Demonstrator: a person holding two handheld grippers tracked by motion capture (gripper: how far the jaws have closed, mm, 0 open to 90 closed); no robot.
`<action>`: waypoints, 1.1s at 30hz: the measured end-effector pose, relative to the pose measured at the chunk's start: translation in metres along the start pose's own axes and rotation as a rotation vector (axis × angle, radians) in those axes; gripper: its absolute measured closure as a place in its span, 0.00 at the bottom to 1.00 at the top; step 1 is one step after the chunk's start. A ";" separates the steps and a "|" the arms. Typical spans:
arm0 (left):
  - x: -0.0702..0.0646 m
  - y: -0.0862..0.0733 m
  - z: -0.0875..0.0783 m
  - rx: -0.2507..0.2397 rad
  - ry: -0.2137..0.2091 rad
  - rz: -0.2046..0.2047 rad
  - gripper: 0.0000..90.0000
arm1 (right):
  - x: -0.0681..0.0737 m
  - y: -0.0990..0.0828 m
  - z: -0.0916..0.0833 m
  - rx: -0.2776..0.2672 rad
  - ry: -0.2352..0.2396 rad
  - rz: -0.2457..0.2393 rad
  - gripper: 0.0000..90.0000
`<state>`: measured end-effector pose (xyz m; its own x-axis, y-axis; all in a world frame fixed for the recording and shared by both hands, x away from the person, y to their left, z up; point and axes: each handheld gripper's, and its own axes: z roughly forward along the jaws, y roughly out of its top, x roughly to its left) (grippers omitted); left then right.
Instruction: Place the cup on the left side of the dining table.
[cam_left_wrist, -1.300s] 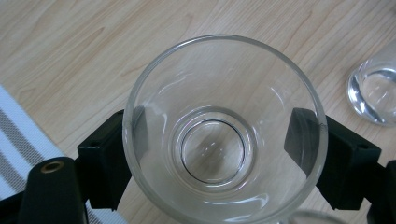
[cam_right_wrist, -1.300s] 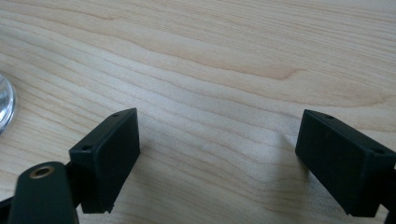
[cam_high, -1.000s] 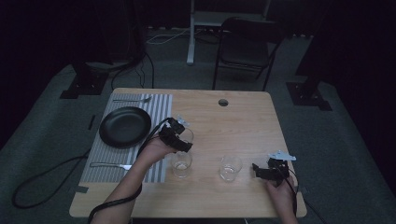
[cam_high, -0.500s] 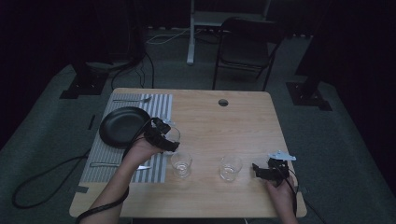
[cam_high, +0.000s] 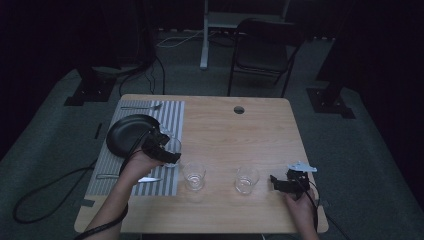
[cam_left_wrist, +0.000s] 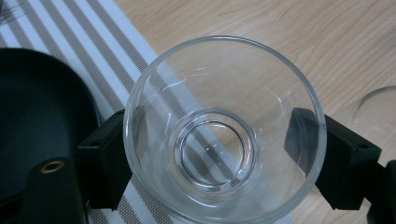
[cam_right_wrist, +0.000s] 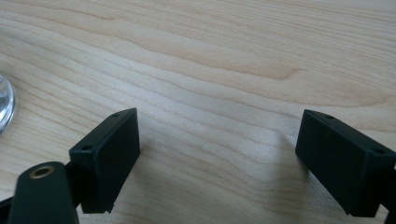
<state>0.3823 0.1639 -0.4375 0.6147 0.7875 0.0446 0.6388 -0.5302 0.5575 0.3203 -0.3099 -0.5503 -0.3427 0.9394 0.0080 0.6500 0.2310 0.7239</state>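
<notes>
My left gripper is shut on a clear drinking glass over the right part of the striped placemat, beside the black plate. In the left gripper view the glass sits upright between the two jaws of that gripper, which press its sides; stripes show through its base. Whether it rests on the mat I cannot tell. My right gripper lies low near the table's front right, open over bare wood with nothing between its jaws.
Two more empty glasses stand on the wooden table near its front. A fork lies at the mat's far end, a knife at its near end. A chair stands beyond the table.
My left gripper has carried the glass leftward from above the table's middle to the placemat beside the plate. The right gripper has stayed put.
</notes>
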 end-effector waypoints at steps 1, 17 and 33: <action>0.002 -0.001 -0.001 0.000 0.005 -0.005 0.21 | 0.000 0.000 0.000 0.000 0.000 0.000 0.15; 0.025 -0.022 -0.005 0.011 0.036 -0.060 0.21 | 0.000 0.000 0.000 0.000 0.000 0.000 0.15; 0.040 -0.043 0.015 0.013 0.025 -0.126 0.21 | 0.000 0.000 0.000 0.000 0.000 0.000 0.15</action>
<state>0.3864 0.2137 -0.4721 0.5175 0.8557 -0.0044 0.7165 -0.4305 0.5488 0.3204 -0.3099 -0.5503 -0.3429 0.9393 0.0078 0.6498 0.2312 0.7241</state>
